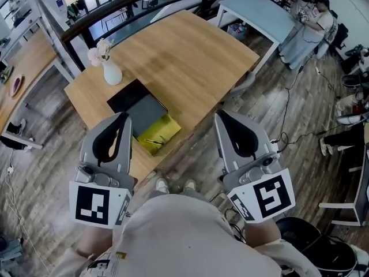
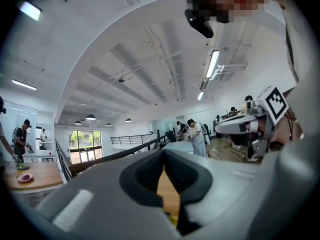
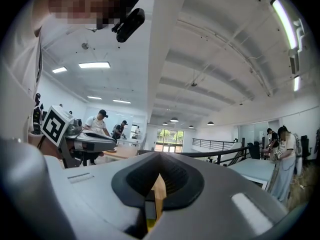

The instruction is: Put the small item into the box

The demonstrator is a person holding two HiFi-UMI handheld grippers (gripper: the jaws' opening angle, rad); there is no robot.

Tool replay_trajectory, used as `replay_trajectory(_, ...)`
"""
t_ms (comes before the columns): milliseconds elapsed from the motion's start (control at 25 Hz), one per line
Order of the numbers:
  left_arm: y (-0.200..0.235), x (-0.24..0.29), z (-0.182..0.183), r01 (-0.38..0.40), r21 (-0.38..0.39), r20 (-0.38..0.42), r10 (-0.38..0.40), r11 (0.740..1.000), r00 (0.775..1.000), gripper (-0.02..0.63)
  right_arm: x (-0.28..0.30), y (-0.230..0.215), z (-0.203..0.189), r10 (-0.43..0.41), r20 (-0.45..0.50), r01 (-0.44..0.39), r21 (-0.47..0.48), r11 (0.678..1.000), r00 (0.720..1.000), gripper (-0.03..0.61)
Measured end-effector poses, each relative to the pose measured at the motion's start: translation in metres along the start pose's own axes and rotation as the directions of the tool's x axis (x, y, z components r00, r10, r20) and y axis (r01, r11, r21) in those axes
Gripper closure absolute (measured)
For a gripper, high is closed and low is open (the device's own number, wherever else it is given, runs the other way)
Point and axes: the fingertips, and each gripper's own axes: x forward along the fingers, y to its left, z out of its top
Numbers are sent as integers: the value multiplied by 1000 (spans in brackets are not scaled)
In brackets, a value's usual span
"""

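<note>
An open box (image 1: 151,122) lies at the near edge of the wooden table (image 1: 184,56): a black lid, a grey-blue panel and a yellow lining (image 1: 163,130). A thin dark mark crosses the yellow lining; I cannot tell what it is, and no small item shows clearly. My left gripper (image 1: 122,115) is held up near my body, over the box's left side, shut and empty. To the right, my right gripper (image 1: 218,115) hangs over the floor past the table's edge, also shut and empty. In the left gripper view (image 2: 163,154) and the right gripper view (image 3: 159,156) the jaw tips meet.
A white vase with pale flowers (image 1: 110,71) stands behind the box. A light blue table (image 1: 259,10) and a person (image 1: 308,25) are at the back right. A dark railing (image 1: 132,2) runs behind the table. A black chair (image 1: 305,235) and cables lie on the floor at right.
</note>
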Motion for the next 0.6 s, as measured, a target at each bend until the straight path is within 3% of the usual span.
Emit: replay_trajectory(600,6,1,-7,-17,-18,-16,17,1000,1000,611,15,0,-11,27,-39,-28,-18,999,999,579)
